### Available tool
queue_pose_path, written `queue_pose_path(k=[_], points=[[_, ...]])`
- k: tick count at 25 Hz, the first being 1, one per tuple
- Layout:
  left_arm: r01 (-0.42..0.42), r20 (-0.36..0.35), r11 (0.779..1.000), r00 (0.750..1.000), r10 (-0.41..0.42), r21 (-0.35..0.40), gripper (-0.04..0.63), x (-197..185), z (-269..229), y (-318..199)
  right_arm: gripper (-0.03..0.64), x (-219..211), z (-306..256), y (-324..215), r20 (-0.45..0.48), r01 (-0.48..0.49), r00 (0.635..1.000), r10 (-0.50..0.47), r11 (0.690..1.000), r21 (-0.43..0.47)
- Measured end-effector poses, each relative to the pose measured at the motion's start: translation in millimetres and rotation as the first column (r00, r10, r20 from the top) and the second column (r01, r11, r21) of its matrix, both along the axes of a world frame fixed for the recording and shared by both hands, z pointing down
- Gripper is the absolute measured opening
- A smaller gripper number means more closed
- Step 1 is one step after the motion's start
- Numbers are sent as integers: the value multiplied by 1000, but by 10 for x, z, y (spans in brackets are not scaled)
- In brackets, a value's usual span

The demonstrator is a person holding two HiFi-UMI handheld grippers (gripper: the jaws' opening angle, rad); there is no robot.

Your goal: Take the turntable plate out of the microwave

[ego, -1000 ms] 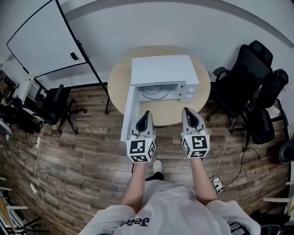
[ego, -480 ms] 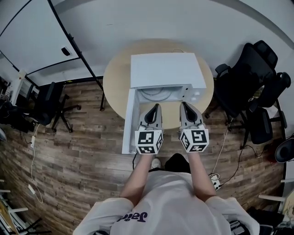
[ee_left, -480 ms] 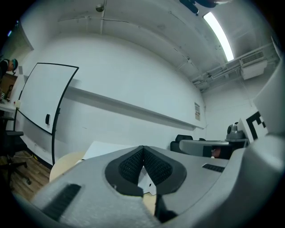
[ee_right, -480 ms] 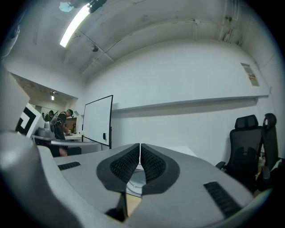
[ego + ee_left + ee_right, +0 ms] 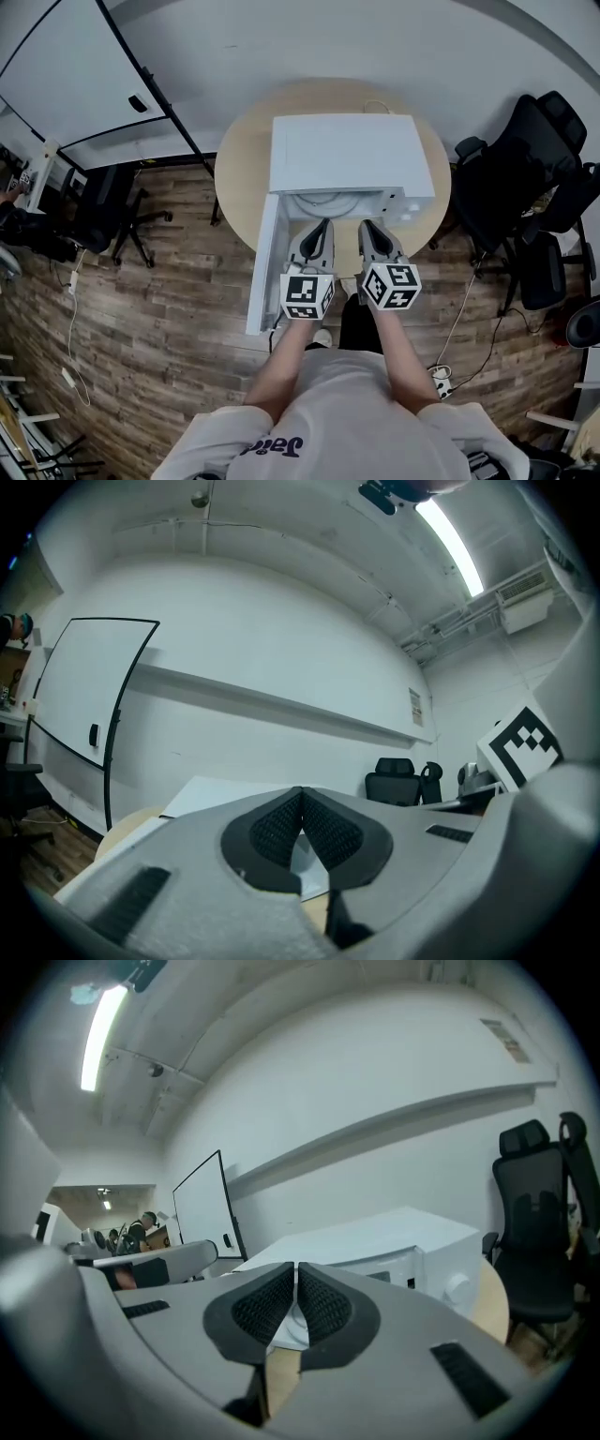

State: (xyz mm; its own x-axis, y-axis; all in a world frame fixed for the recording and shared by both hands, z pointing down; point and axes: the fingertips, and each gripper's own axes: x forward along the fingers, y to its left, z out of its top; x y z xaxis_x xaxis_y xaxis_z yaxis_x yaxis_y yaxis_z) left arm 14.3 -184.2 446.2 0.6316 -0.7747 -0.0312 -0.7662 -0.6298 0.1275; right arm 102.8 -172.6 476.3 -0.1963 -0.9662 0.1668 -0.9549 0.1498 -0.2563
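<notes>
The step in hand looks like the approach: the plate is not yet touched and both tools hover in front of the open oven. At the left, the door of the white microwave stands swung wide open, out past the edge of the round wooden table. Just right of the door, the left gripper points level at the cavity mouth, its ribbed pads pressed together with nothing between them, as the left gripper view shows. Inside the cavity lies the turntable plate, a pale disc flat on the oven floor and the only thing seen in there. Beside it, the right gripper is likewise clenched on nothing, aimed slightly downward at the opening. Further right is the control panel. The next move probably calls for parting at least one pair of jaws, reaching into the cavity, and pinching the plate's rim before lifting it clear of its seat and drawing it out level.
</notes>
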Motion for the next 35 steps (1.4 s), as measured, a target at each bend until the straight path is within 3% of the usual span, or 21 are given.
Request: queue_pose_path(k=[8,15,27,29,31,32,35], points=[[31,-6,997,999,-32,-69,14,-10,247,-236,18,0,589,-218,196,61,980,-38,992,-113],[55,-12,992,998,-56,-111,14,-58,350,-347,20,-59,1155,-311,342,111,939,-30,969,-220],[31,-21,992,999,-34,-119,14,-16,467,-470,21,-106,1630,-553,505,175,863,-22,951,-256],[42,-15,991,999,-44,-124,14,-62,479,-502,32,-162,1693,-586,541,187,841,-16,946,-263],[52,-9,989,999,-53,-136,14,-90,519,-539,148,-211,1779,-625,590,204,807,-2,939,-275],[55,-8,988,998,-57,-142,14,-92,542,-561,163,-215,1826,-650,619,207,785,10,938,-279],[62,-10,986,998,-64,-154,14,-88,598,-623,163,-153,1974,-739,725,178,684,83,945,-276]])
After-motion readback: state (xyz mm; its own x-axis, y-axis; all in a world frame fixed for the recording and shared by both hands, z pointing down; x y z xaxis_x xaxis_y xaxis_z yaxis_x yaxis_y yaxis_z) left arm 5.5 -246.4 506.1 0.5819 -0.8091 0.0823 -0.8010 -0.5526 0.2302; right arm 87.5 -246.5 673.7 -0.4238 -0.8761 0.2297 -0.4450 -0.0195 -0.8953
